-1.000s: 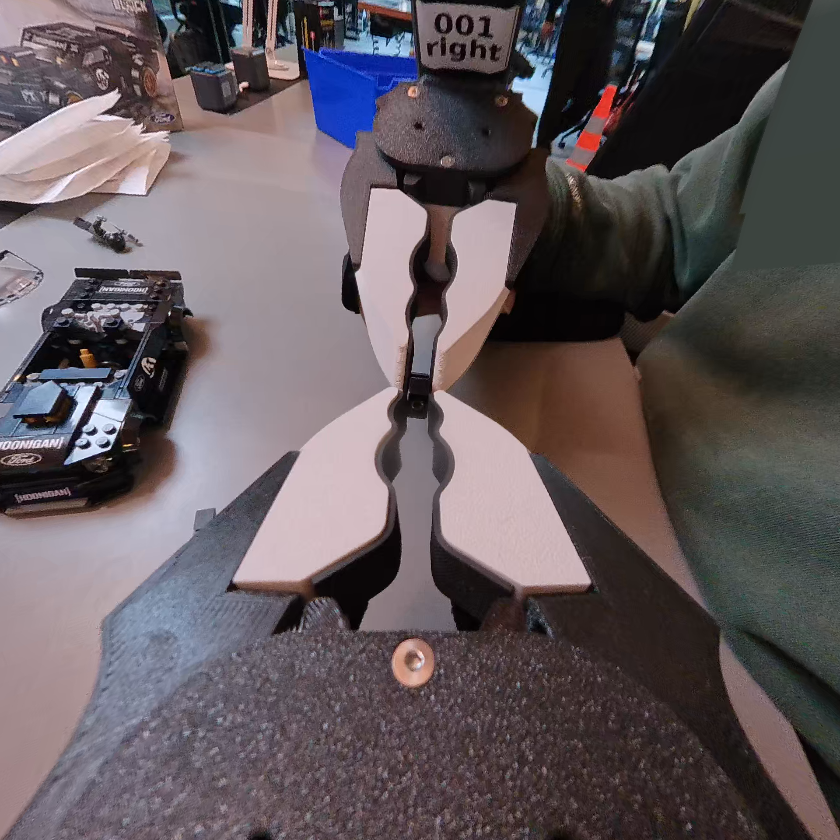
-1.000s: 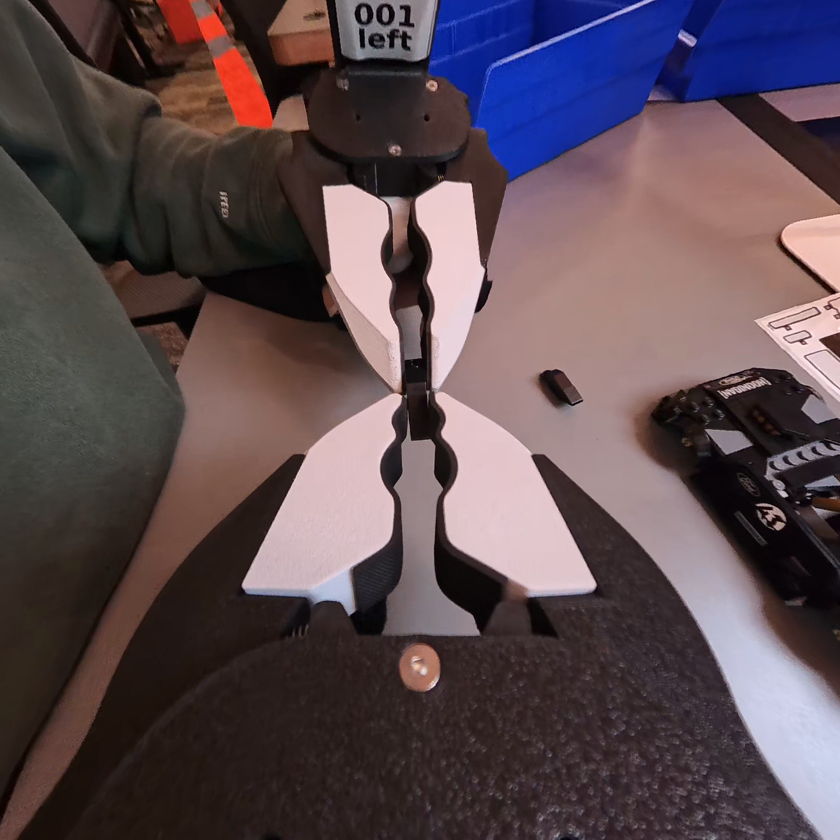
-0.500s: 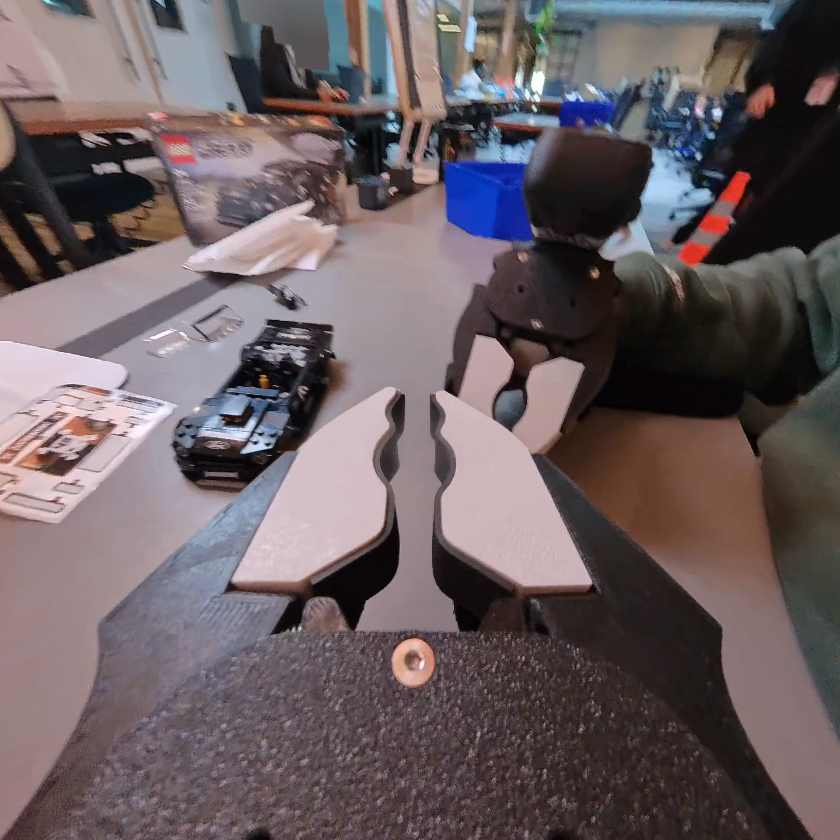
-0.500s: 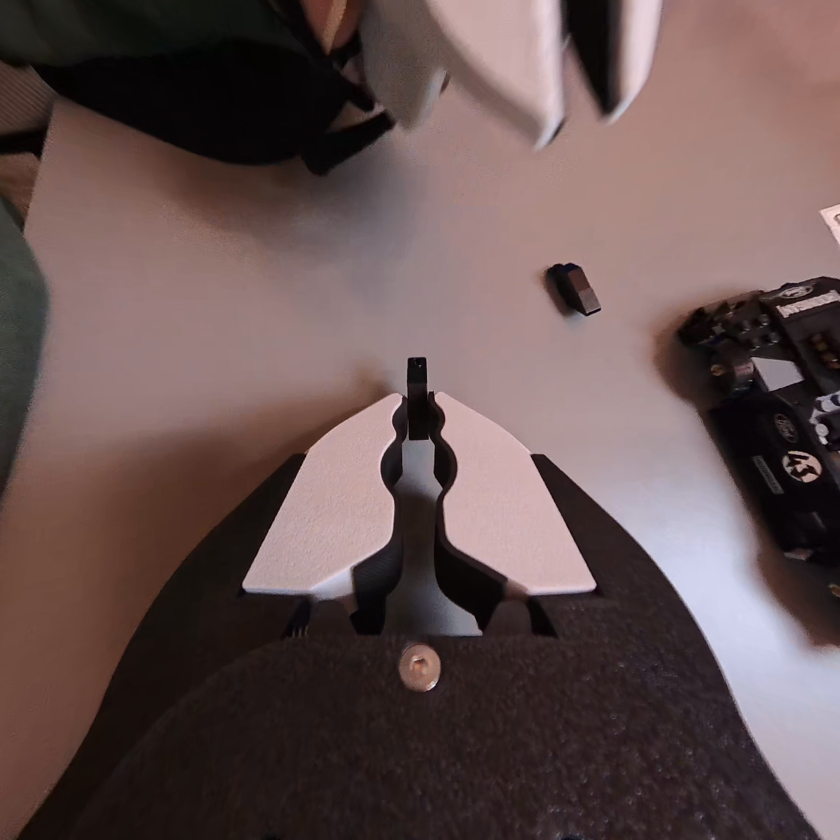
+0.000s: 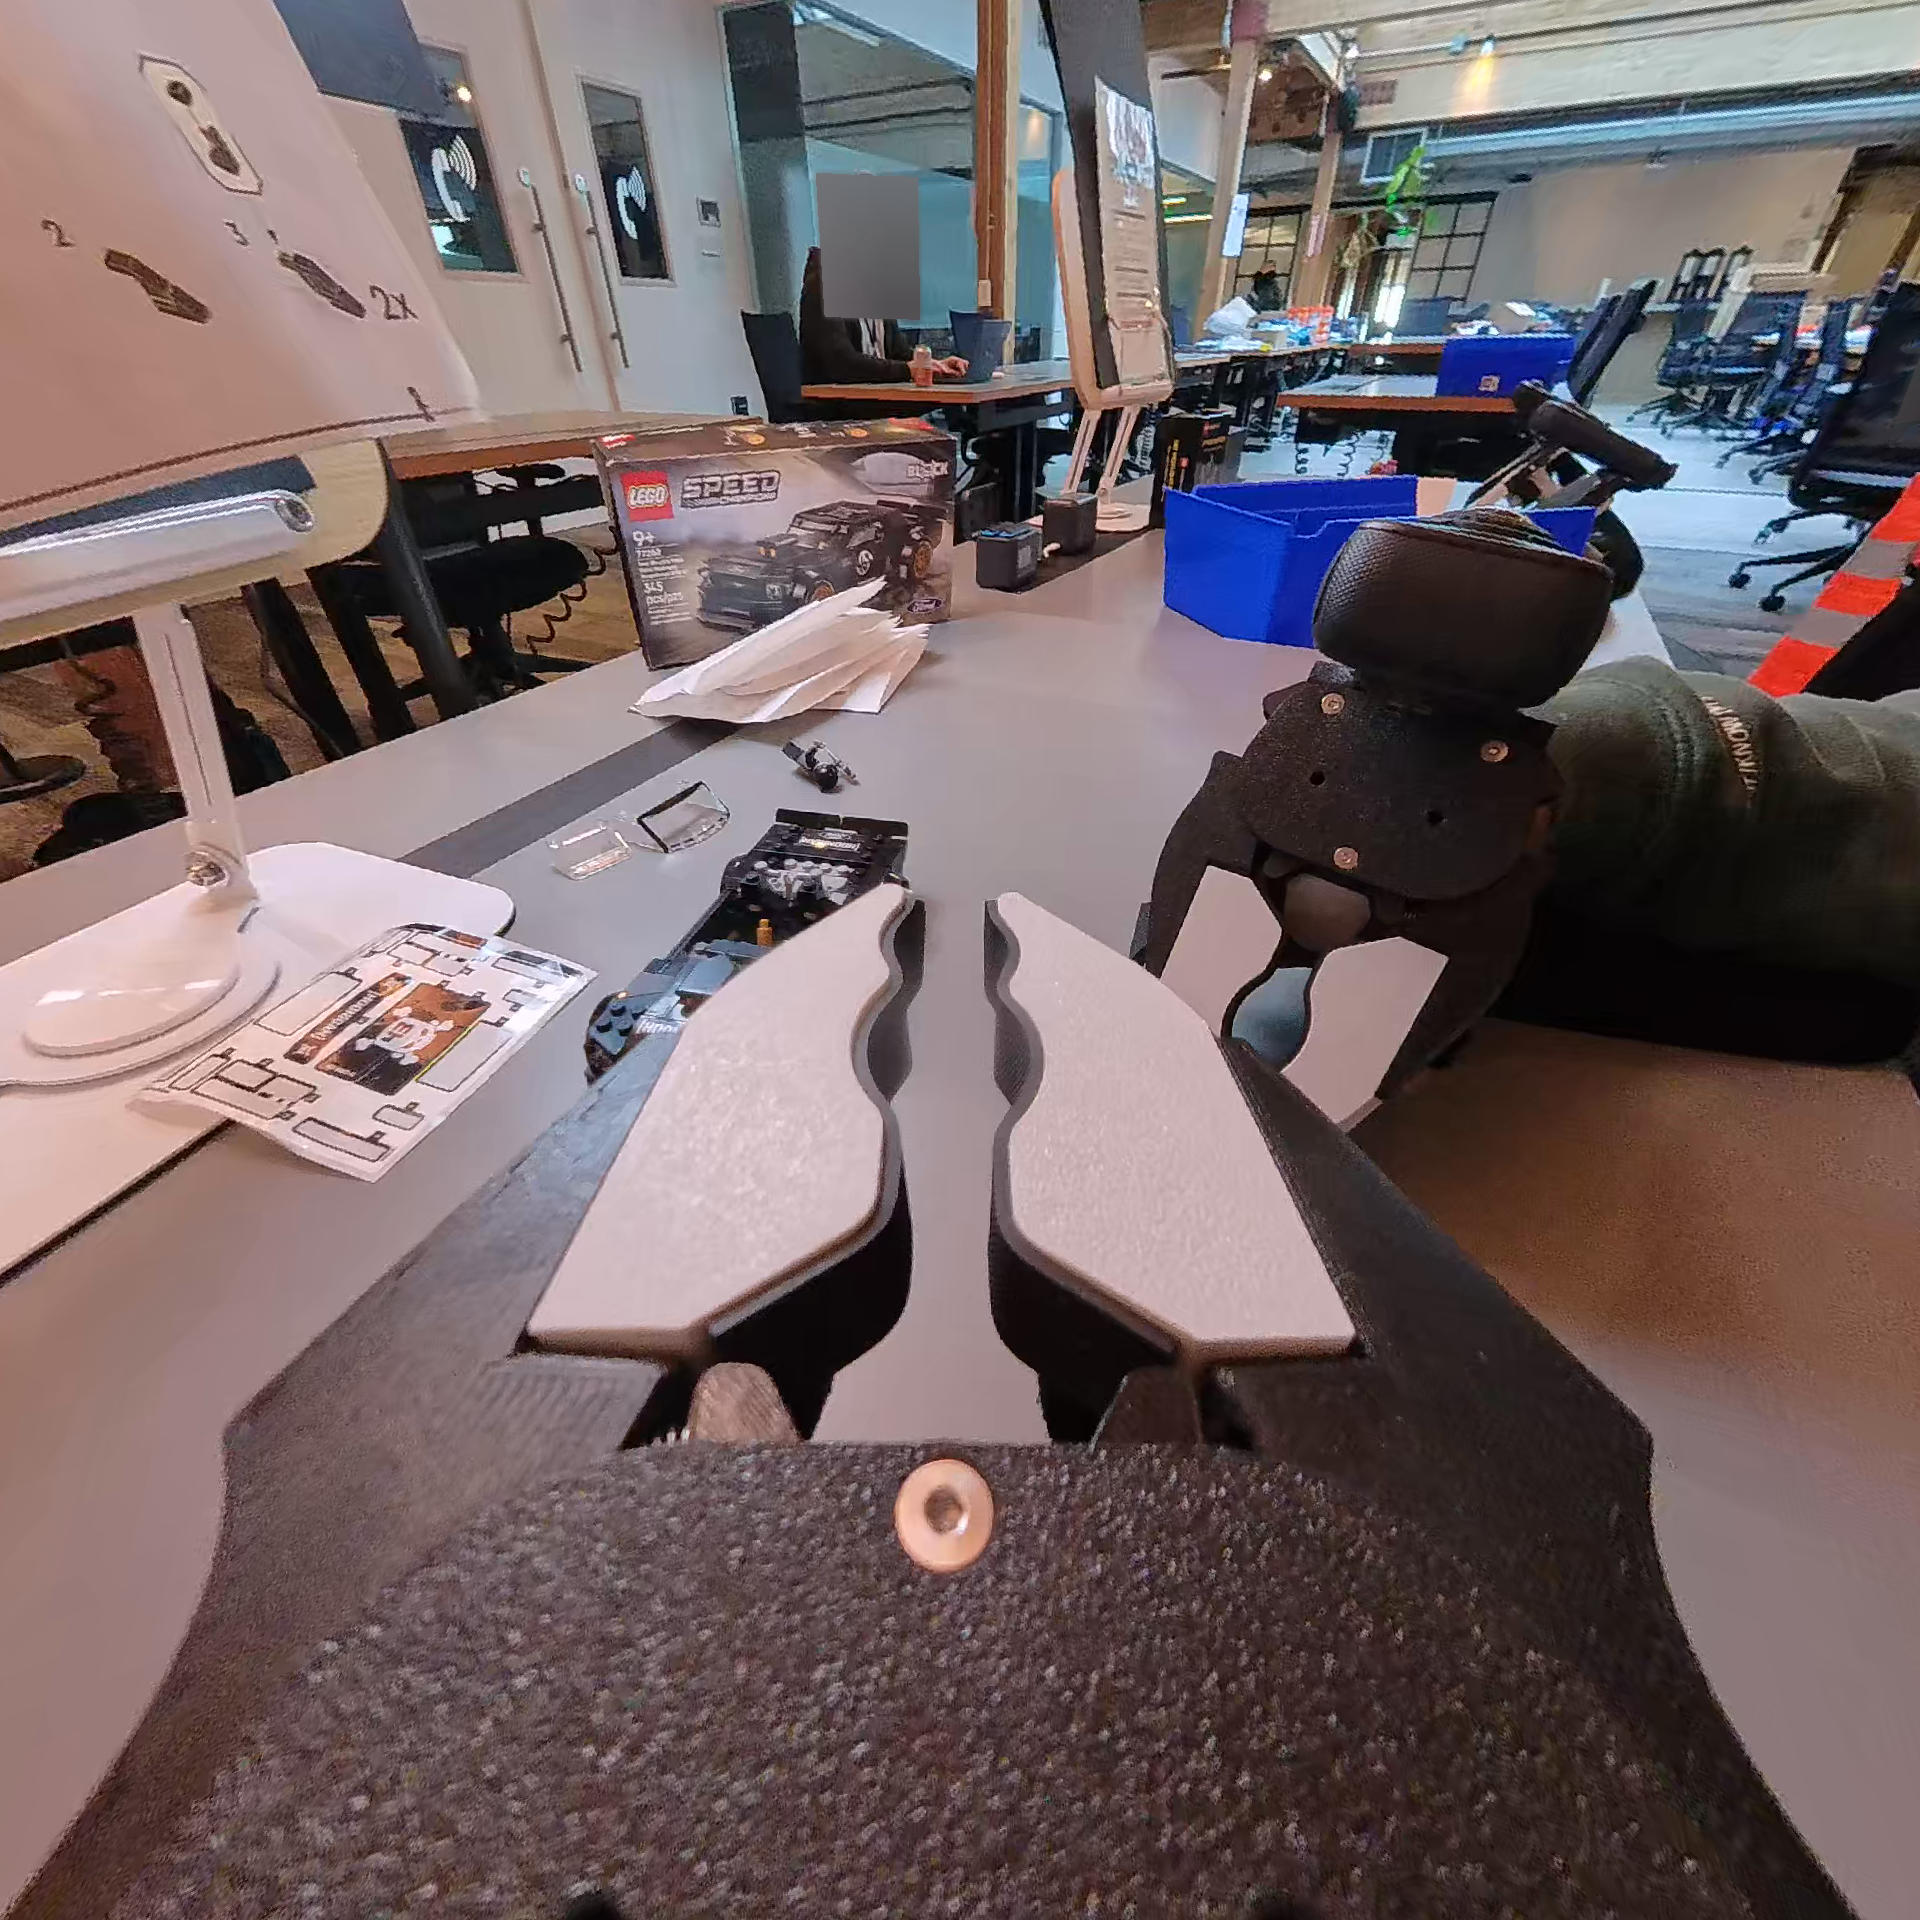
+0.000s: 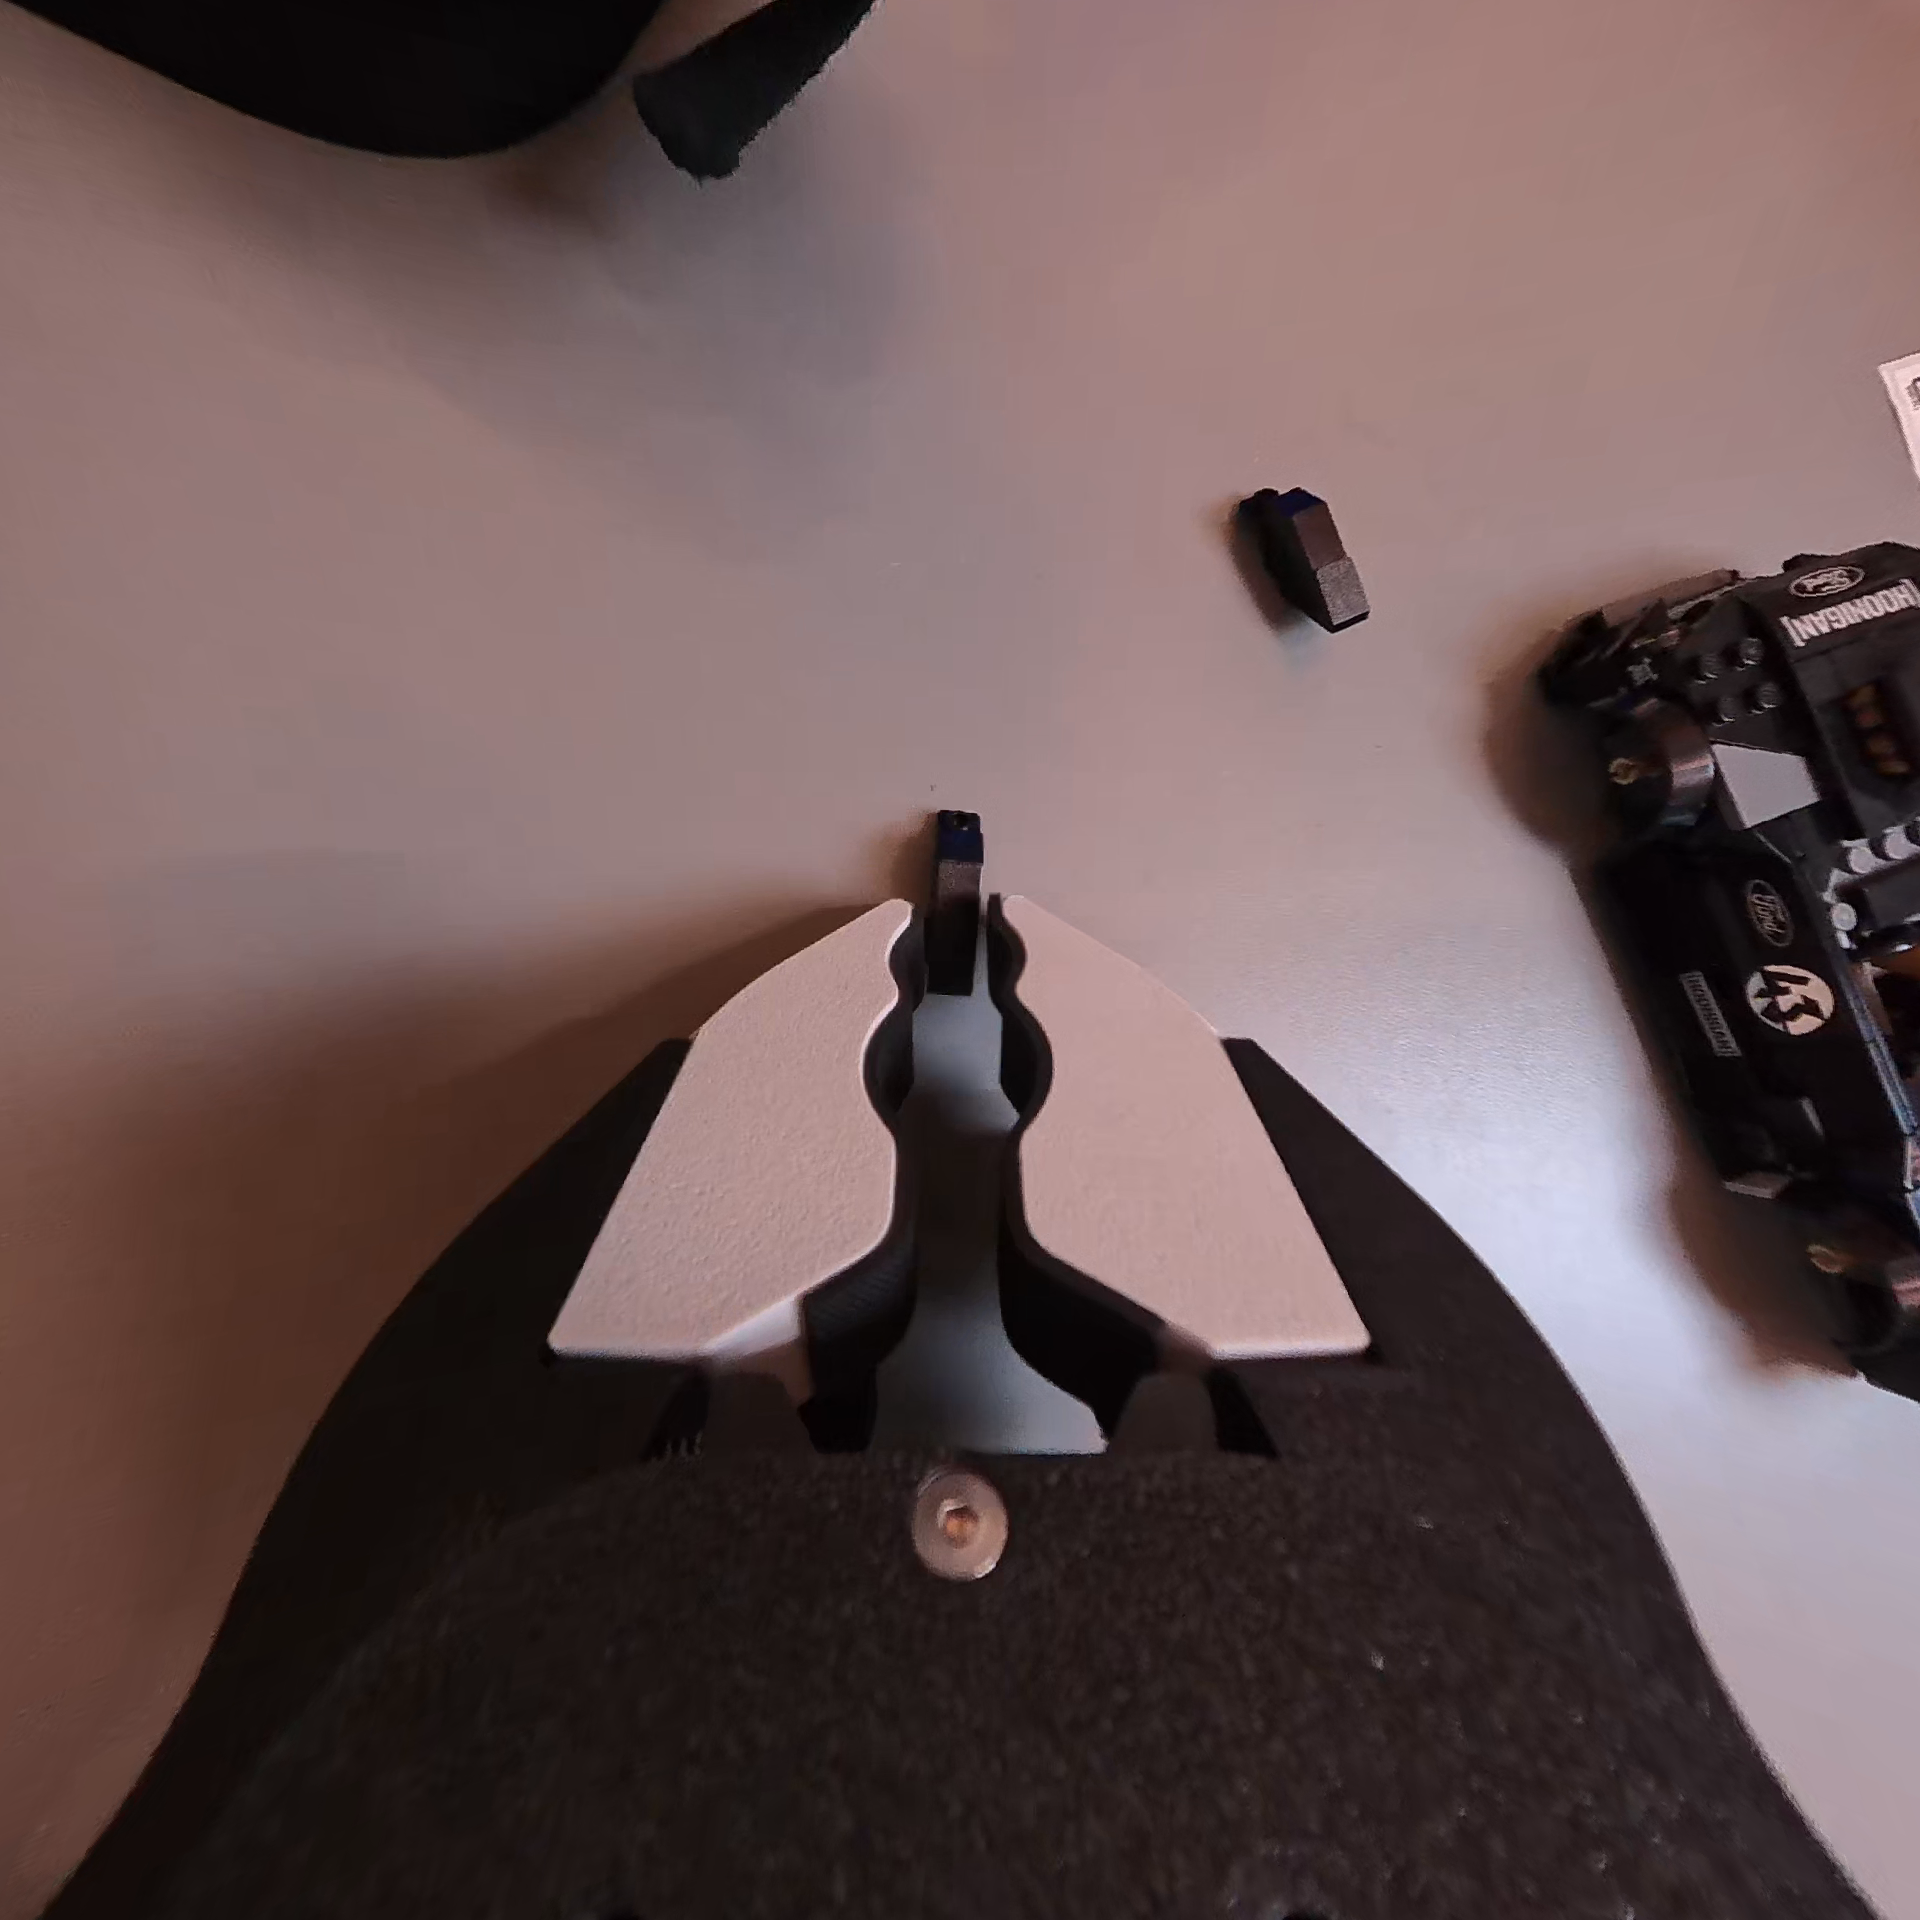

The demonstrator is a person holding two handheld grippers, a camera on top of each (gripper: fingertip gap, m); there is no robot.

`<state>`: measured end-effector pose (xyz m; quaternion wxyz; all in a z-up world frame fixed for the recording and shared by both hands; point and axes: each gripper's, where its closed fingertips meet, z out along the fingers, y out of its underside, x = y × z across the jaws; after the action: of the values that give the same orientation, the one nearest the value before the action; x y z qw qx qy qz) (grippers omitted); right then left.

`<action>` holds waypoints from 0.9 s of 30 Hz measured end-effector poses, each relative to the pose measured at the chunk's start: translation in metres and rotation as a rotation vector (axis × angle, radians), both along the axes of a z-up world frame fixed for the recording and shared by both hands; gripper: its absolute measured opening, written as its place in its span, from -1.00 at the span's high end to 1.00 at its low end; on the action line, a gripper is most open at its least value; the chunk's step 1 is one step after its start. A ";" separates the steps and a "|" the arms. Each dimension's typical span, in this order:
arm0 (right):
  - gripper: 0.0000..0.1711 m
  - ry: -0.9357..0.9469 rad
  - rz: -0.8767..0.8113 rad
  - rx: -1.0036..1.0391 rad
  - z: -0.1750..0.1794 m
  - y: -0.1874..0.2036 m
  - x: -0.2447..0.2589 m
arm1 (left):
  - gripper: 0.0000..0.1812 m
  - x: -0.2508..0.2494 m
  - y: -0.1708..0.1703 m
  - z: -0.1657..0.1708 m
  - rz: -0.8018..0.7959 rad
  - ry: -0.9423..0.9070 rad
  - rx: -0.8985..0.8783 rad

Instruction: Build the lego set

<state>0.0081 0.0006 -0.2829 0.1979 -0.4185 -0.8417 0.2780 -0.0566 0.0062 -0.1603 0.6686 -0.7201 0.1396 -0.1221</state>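
Right tool [image 6: 951, 909] is clenched on a small black lego piece [image 6: 956, 894], held just above the grey counter [image 6: 520, 623]. Left tool [image 5: 951, 909] is released, fingers apart, nothing between them. Partly built black lego car [image 6: 1787, 935] sits on the counter to the right; a loose black slope brick [image 6: 1304, 556] lies between the held piece and the car.
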 end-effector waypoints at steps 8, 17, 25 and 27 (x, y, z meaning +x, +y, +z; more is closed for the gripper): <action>0.58 0.124 -0.094 -0.120 0.028 0.009 -0.015 | 0.88 -0.018 0.000 0.005 0.068 -0.009 0.019; 1.00 0.561 -0.362 -0.169 0.096 0.057 -0.034 | 0.83 -0.029 0.001 0.003 0.124 -0.011 0.005; 1.00 0.693 -0.513 -0.164 0.123 0.097 -0.025 | 1.00 -0.041 0.003 -0.005 0.185 0.018 -0.026; 0.98 0.687 -0.517 -0.127 0.122 0.104 -0.023 | 0.97 -0.047 0.005 -0.013 0.208 0.034 -0.068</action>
<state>-0.0151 0.1044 -0.1612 0.5035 -0.5099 -0.5758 0.3936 -0.1036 0.0108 -0.1734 0.6505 -0.7548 0.0715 -0.0443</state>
